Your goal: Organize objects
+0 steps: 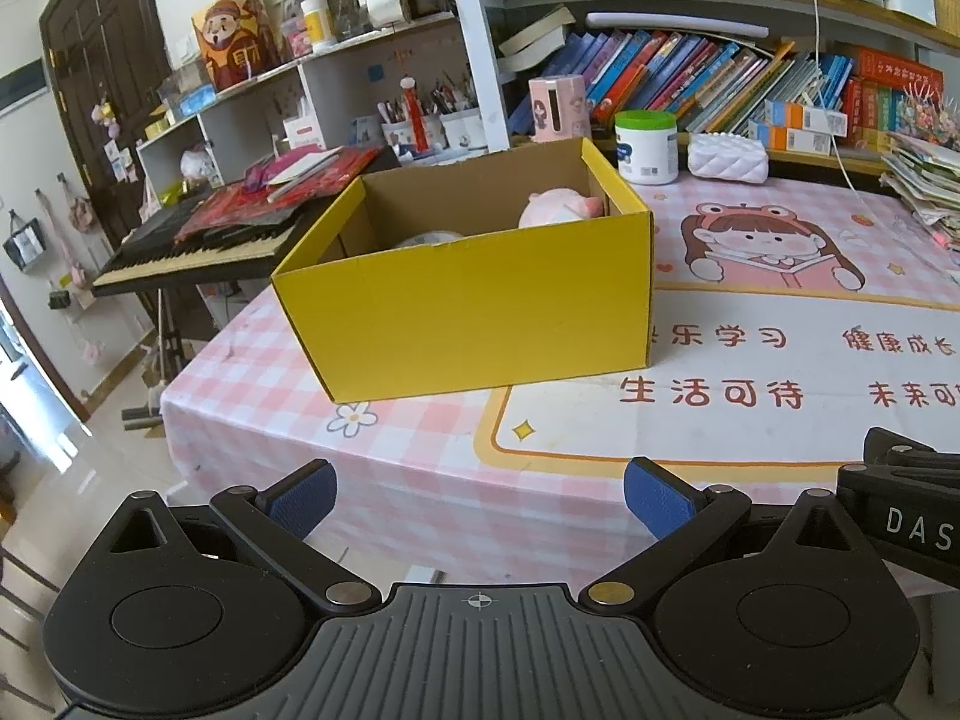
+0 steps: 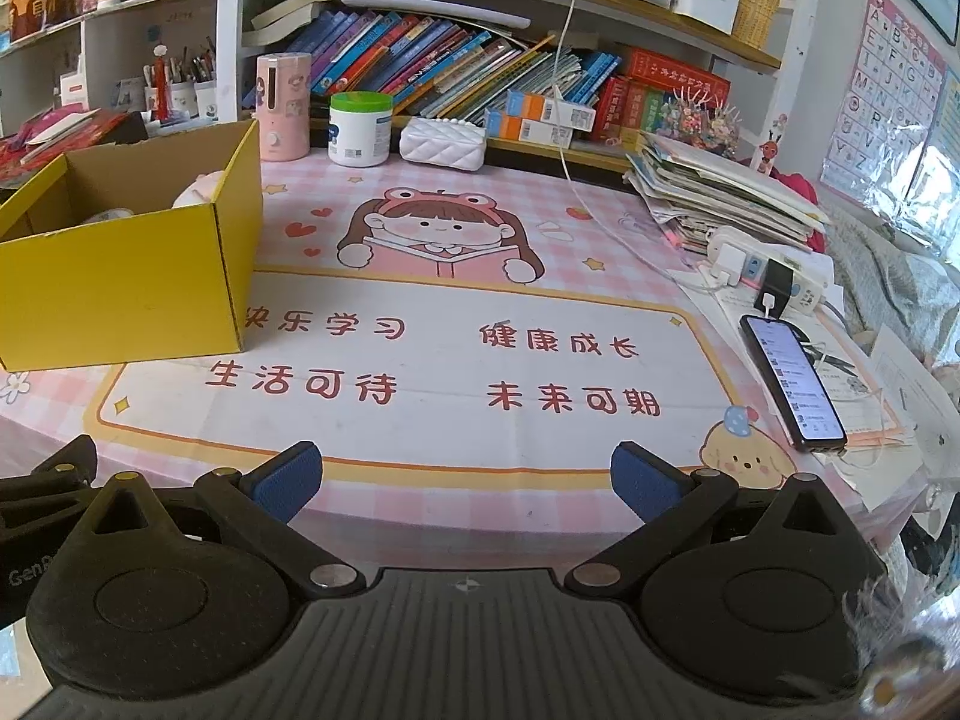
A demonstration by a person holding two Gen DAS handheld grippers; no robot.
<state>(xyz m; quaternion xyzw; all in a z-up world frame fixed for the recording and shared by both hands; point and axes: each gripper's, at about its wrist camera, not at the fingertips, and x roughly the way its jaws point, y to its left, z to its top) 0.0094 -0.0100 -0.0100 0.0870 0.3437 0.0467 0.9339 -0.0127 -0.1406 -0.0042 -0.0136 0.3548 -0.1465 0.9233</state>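
Note:
A yellow cardboard box [image 1: 468, 306] stands open on the pink checked table mat [image 1: 420, 480]. Inside it lie a pink plush toy [image 1: 558, 209] and a pale round object [image 1: 429, 238], mostly hidden by the box wall. The box also shows at the left of the right wrist view [image 2: 120, 282], with the plush [image 2: 198, 189] peeking out. My left gripper [image 1: 480, 501] is open and empty, held off the table's near edge in front of the box. My right gripper [image 2: 468, 480] is open and empty over the near edge of the mat.
A white jar with a green lid [image 2: 359, 129], a pink tumbler [image 2: 282, 105] and a white quilted case [image 2: 443, 144] stand at the back. A stack of books [image 2: 720, 192], a power strip [image 2: 774, 276] and a phone [image 2: 792, 381] lie at the right. A keyboard [image 1: 198, 252] stands left.

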